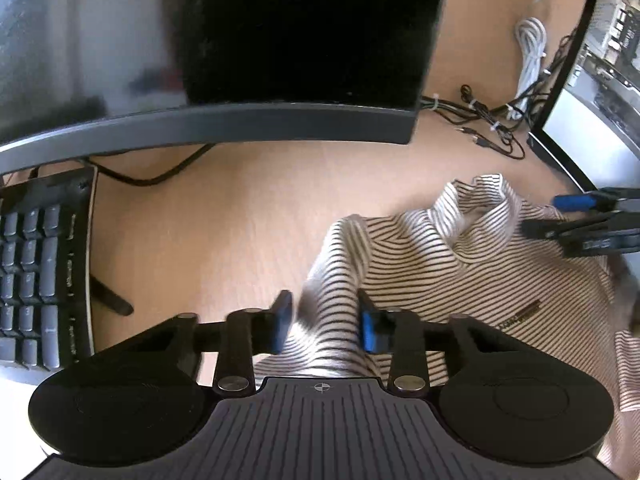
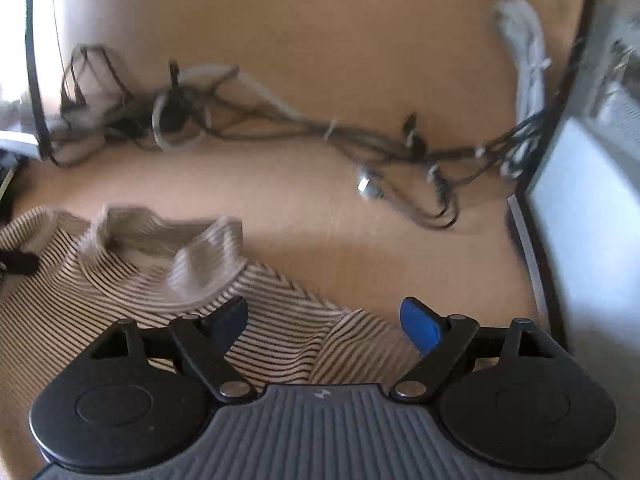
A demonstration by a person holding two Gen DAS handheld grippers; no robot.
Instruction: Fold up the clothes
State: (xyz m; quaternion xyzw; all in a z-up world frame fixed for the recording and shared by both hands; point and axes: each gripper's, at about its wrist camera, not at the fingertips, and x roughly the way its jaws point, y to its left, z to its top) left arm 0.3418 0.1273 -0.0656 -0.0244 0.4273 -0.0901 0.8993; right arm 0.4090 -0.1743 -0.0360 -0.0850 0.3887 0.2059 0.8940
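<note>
Two tongs are in my views, both over one striped top (image 1: 460,280) that lies rumpled on the wooden surface (image 1: 220,220); its collar stands up at the far edge, toward the cables (image 2: 280,120). My left tongs (image 1: 326,320) have a raised fold of the top between their blue pads (image 1: 368,328); the pads sit close on either side of the fold, though a sliver of gap shows beside the left one, so I cannot tell whether they are clenched on the cloth or just around it. My right tongs (image 2: 324,320) are released, their pads set wide apart; the left pad hangs over the striped cloth just below the collar, the right pad over bare wood beside the top's edge, and a ridge of fabric runs between them. In the left view I also see the right tongs from the side, at the far right edge of the top, near the collar. A keyboard (image 1: 40,272) lies at the left of that view, well apart from the top; a dark monitor (image 1: 280,40) stands behind it, and a second screen (image 1: 592,128) stands to the right; a coiled white cable (image 1: 530,48) lies beyond the black ones. The right view is blurred toward the back.
</note>
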